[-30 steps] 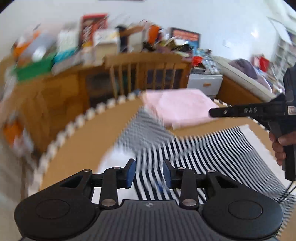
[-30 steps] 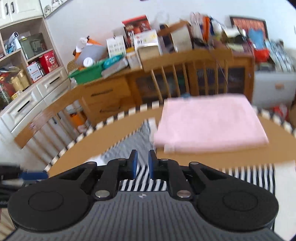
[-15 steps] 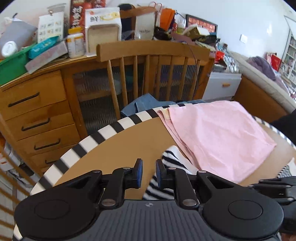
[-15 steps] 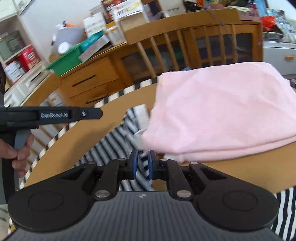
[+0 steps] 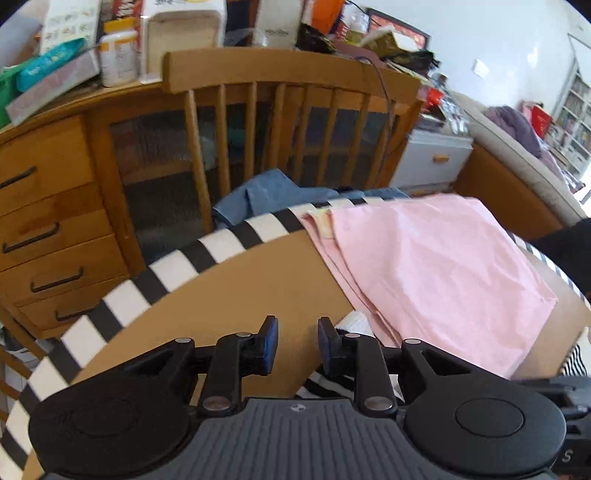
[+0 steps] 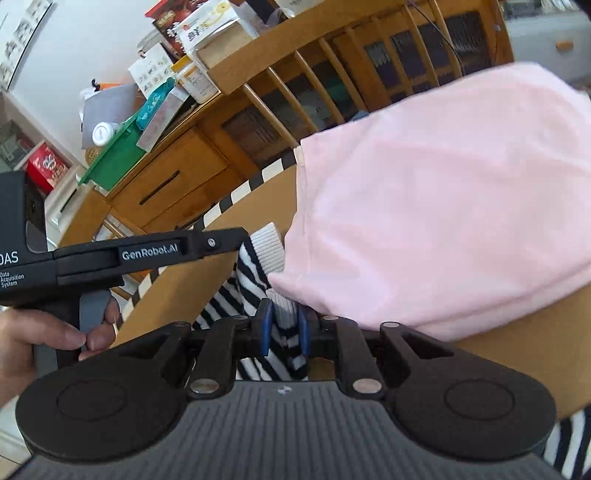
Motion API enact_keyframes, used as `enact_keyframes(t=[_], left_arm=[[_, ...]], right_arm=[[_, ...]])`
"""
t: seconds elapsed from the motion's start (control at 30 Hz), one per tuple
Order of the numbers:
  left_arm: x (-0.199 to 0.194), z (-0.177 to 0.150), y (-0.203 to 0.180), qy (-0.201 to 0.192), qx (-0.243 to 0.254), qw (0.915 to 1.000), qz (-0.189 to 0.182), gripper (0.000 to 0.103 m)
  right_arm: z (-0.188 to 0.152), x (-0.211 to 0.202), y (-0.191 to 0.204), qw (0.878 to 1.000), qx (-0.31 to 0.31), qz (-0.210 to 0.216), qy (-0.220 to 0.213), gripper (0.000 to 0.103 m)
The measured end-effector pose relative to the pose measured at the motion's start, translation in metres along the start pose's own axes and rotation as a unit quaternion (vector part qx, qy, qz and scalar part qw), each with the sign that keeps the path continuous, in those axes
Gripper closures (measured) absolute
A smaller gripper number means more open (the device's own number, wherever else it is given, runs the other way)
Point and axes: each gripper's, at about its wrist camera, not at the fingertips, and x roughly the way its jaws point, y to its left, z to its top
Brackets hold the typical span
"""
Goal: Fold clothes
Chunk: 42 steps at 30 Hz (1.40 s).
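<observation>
The right gripper (image 6: 283, 326) was clamped on the black-and-white striped knit garment (image 6: 255, 280). The left gripper (image 5: 297, 341), its jaws just reopened and empty, sat beside the garment's white ribbed cuff (image 5: 354, 322), which lay just to its right.

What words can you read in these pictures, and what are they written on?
"GenRobot.AI": on the left gripper, along its black arm.
"DAS": on that gripper's black body.
"Data Acquisition System": small print under it.
Boxes and packets on the wooden cabinet: print too small or blurred to read.
</observation>
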Motion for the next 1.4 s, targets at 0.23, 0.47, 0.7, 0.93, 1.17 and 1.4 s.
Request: enact_keyframes(t=[0.23, 0.47, 0.7, 0.93, 1.17, 1.4], left_arm=[[0.011, 0.010, -0.011, 0.008, 0.022, 0.9997, -0.004, 0.054], [0.016, 0.020, 0.000, 0.038, -0.020, 0.9972, -0.062, 0.060], [0.012, 0.026, 0.007, 0.053, 0.009, 0.9946, -0.089, 0.071], [0.018, 0.014, -0.024, 0.046, 0.082, 0.9925, -0.079, 0.076], [-0.002, 0.000, -0.019, 0.016, 0.045, 0.9973, -0.056, 0.097], [-0.077, -0.026, -0.010, -0.056, -0.026, 0.9975, -0.035, 0.097]], right_arm=[[0.001, 0.002, 0.000, 1.000, 0.000, -0.003, -0.002, 0.091], [0.002, 0.002, -0.004, 1.000, 0.005, 0.004, 0.000, 0.091], [0.003, 0.002, -0.005, 1.000, 0.001, 0.012, 0.002, 0.091], [0.003, 0.002, -0.007, 1.000, 0.004, 0.009, 0.001, 0.099], [0.001, -0.011, -0.008, 0.999, 0.020, 0.017, -0.042, 0.099], [-0.001, -0.040, 0.007, 0.998, 0.004, 0.033, -0.055, 0.099]])
